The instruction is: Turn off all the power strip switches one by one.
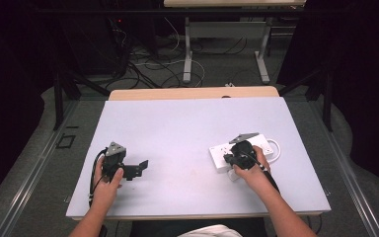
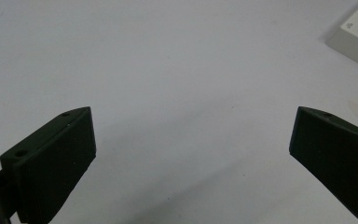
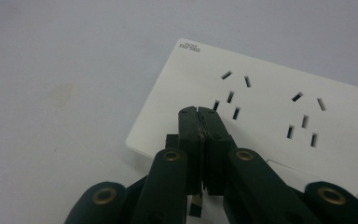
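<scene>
At the counter's near right: white power strip (image 3: 279,107) lies flat | right tool (image 3: 200,114) closed tight, empty, tips over the strip's end sockets | left tool (image 2: 191,154) wide, empty, near left | advice: descend squarely, steady the strip first.

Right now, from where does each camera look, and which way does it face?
High view: above the person's side, facing forward and down on the table; forearms, both hands.
Left gripper view: rides the left gripper, facing the tabletop; jaws wide apart.
Right gripper view: rides the right gripper, facing the power strip; jaws together.
Shared: the power strip.
</scene>
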### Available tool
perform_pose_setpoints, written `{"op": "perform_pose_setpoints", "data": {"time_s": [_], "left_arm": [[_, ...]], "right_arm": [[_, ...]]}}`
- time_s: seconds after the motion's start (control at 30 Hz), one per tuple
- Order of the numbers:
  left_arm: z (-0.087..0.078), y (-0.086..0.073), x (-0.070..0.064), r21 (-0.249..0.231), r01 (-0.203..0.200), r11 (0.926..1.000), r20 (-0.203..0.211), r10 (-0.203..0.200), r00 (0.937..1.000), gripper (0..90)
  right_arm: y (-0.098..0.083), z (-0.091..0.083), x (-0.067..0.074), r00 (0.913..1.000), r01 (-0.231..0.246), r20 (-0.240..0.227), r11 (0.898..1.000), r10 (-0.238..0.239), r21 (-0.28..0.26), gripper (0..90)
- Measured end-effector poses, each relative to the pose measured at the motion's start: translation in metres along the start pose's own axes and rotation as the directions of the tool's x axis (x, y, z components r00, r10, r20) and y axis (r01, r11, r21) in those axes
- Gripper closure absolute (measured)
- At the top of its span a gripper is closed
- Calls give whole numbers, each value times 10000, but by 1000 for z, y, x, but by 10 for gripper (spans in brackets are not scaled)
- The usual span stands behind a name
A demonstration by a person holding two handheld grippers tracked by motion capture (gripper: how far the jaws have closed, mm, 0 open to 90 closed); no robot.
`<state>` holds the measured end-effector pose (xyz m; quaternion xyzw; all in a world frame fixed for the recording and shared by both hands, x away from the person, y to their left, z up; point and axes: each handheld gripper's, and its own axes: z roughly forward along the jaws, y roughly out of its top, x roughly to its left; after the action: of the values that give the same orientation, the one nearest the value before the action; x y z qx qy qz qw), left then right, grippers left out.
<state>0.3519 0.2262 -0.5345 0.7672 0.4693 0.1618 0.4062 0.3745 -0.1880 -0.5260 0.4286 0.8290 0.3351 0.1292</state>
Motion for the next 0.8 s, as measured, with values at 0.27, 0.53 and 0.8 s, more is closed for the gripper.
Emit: {"op": "perform_pose_setpoints", "data": {"time_s": [0.27, 0.53, 0.8], "left_arm": [[0, 0, 0, -5, -31, 10000, -35, 31, 10000, 2], [0, 0, 0, 10, -57, 10000, -26, 57, 10000, 2], [1, 0, 0, -38, -49, 10000, -28, 49, 10000, 2]], "right_arm": [[0, 0, 1, 10000, 95, -2, 10000, -95, -19, 891], [0, 1, 2, 9999, 145, -51, 9999, -145, 9, 887], [0, 1, 3, 9999, 99, -52, 10000, -99, 0, 889]]}}
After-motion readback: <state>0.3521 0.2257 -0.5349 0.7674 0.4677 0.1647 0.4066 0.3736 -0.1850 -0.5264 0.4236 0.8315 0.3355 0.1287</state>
